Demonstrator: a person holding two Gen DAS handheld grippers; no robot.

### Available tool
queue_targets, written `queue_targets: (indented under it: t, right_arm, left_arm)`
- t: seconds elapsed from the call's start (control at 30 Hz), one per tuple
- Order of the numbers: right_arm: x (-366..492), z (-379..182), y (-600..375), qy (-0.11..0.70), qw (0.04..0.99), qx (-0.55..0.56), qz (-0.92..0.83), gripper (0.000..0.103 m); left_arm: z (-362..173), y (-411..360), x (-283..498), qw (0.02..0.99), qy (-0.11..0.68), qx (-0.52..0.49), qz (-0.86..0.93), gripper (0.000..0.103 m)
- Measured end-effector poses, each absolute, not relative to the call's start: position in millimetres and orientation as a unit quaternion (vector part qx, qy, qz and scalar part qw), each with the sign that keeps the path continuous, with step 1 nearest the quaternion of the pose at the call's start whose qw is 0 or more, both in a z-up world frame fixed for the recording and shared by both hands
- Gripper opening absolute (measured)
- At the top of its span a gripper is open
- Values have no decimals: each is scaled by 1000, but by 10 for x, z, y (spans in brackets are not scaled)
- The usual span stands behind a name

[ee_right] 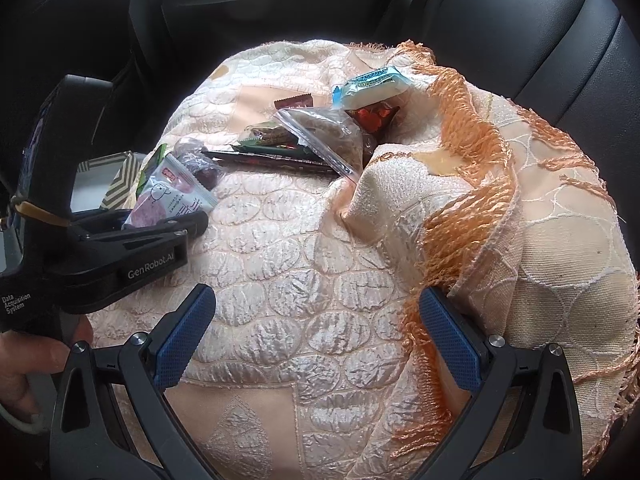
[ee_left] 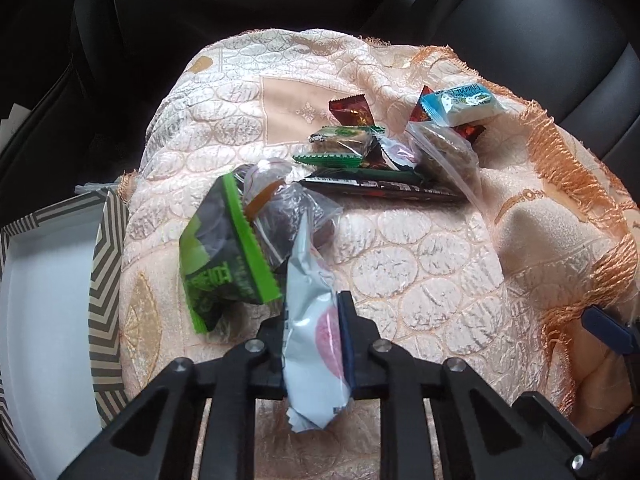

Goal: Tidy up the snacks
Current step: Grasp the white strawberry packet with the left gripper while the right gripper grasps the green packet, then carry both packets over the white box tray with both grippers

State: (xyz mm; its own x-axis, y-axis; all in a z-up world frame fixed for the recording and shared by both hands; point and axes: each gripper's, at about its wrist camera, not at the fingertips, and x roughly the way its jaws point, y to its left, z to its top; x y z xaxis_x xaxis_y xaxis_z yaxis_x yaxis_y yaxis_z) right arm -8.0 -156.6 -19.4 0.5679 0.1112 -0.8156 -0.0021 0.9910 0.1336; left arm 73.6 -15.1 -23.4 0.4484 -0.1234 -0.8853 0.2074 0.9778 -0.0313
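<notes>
Black car seats (ee_right: 520,20) surround a peach quilted cloth (ee_left: 400,272) carrying the snacks. Left claw (ee_left: 312,344): clamped on a white packet with a pink spot (ee_left: 308,352), at the cloth's near left, beside a green packet (ee_left: 224,256). Right claw (ee_right: 316,340): jaws apart, nothing between them, over the near cloth. Remaining snacks (ee_left: 384,148) lie farther back. A patterned box (ee_left: 104,280) sits left.

Left gripper (ee_left: 314,334) clamped on a white snack packet (ee_left: 308,320) at six o'clock, green packet (ee_left: 224,256) at nine, snack pile (ee_left: 384,152) at twelve, patterned box (ee_left: 106,280) far left, on quilted cloth (ee_left: 420,272).
</notes>
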Motion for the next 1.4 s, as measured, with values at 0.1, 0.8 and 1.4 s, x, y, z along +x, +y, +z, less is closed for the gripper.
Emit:
queue_targets:
  t: [0.1, 0.8, 1.4]
  right_arm:
    - [-68, -186, -1569, 465, 882, 64, 35, 102]
    - [572, -56, -1038, 479, 870, 45, 104, 102]
    - [1025, -77, -312, 519, 828, -7, 214, 76]
  left_arm:
    - [-205, -132, 701, 851, 514, 37, -100, 21]
    - [98, 541, 584, 855, 510, 59, -69, 21]
    - [62, 913, 584, 856, 514, 48, -27, 21]
